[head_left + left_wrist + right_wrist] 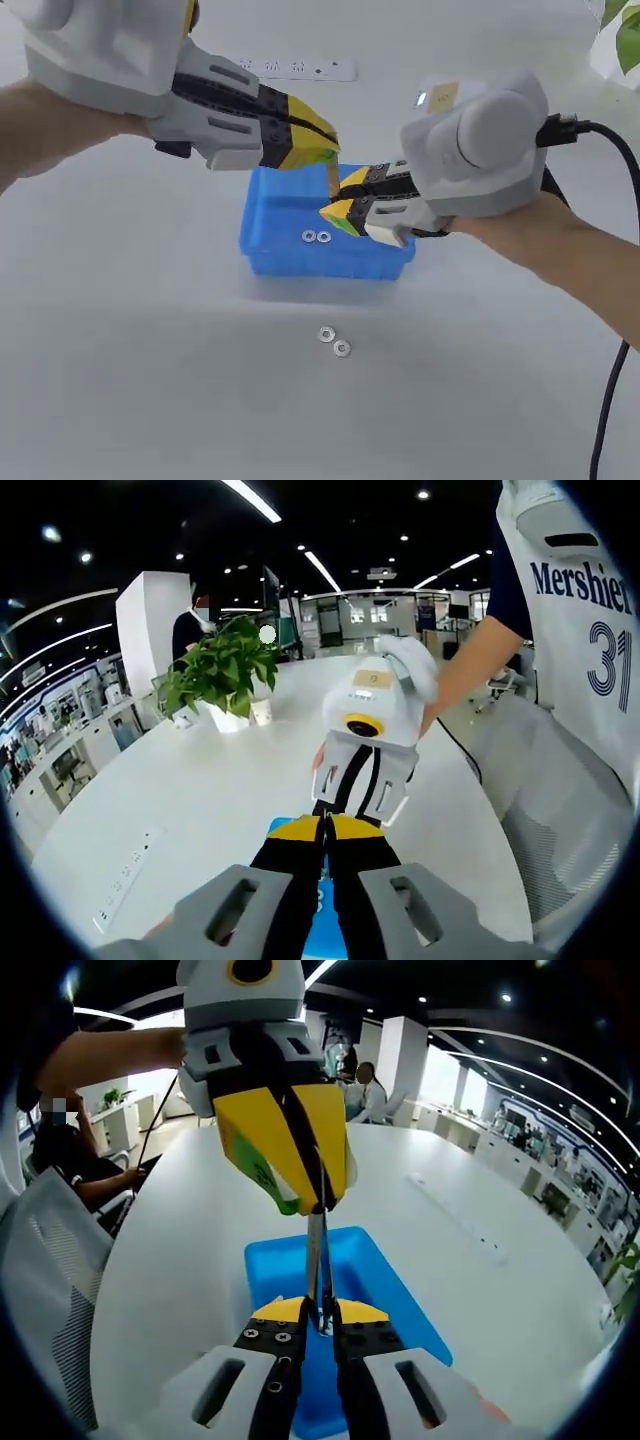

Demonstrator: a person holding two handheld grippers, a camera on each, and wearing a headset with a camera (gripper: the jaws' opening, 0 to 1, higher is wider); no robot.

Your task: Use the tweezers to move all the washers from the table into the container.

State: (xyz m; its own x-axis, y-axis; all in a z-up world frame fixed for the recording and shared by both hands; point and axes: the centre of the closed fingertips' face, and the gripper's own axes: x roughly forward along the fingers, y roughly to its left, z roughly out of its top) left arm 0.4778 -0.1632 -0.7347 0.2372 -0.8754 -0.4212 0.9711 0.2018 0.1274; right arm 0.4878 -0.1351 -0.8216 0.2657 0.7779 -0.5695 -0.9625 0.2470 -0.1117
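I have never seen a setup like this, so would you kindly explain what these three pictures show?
A person holds a hand-held gripper in each hand. One picture comes from a headset camera looking down; the two round ones come from cameras on the grippers. The left gripper and right gripper both have their jaws closed on thin metal tweezers above a blue container. Two washers lie inside it; two more washers wait on the white table.

Both ends of the thin metal tweezers [318, 1260] are hidden: the upper end inside the closed yellow jaws of the left gripper [320, 1206], the lower end between the closed jaws of the right gripper [322, 1314]. In the head view the two grippers cover the far rim of the blue plastic container [320, 263].
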